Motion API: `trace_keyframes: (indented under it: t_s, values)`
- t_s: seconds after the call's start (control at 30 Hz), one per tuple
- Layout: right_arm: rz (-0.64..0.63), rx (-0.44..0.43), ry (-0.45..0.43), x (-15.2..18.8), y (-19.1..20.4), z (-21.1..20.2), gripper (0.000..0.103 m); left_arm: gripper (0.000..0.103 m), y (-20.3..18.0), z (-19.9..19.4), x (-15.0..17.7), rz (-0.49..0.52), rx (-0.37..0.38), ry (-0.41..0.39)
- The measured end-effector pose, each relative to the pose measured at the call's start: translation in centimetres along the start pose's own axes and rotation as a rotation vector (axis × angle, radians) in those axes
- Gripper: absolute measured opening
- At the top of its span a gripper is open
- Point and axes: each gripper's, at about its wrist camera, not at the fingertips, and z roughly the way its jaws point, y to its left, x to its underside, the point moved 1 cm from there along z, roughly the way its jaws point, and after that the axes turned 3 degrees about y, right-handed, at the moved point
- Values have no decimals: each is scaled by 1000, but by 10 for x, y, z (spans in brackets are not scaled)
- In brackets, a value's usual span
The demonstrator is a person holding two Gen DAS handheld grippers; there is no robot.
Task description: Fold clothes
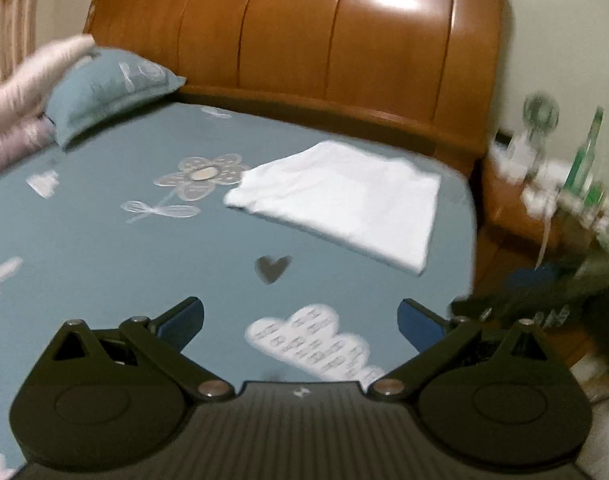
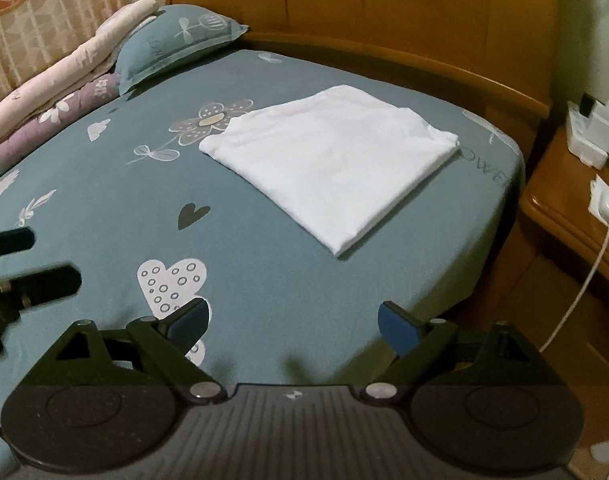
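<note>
While both grippers [image 1: 300, 320] [image 2: 292, 322] stood apart and empty, we judged the white garment [image 2: 332, 168] folded; withdrawing clear preserved its edges.

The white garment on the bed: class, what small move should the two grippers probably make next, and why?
Probably draw both back. The white garment already lies folded into a flat rectangle on the bed sheet, and the left gripper and right gripper are open and empty, clear of it.

Left tongs [image 1: 300, 322] and right tongs [image 2: 292, 322] both gape wide, empty.
</note>
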Motion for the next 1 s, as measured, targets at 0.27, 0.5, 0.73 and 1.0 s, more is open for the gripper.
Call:
trace_keyframes:
  t_s: [0.27,0.5,0.73,1.0]
  values:
    - [-9,-53,32,-26,-20,21,95,102,-18,26,-29,-25,-58,22]
    - [15,-104,67,-45,-34,28,96,102,-41,35,-46,-6,-191,-8]
    - [31,-101,72,-48,-37,28,96,102,-53,47,-51,45,-202,71]
    - [37,6,62,-50,-30,13,100,102,-45,45,-51,10,-214,165]
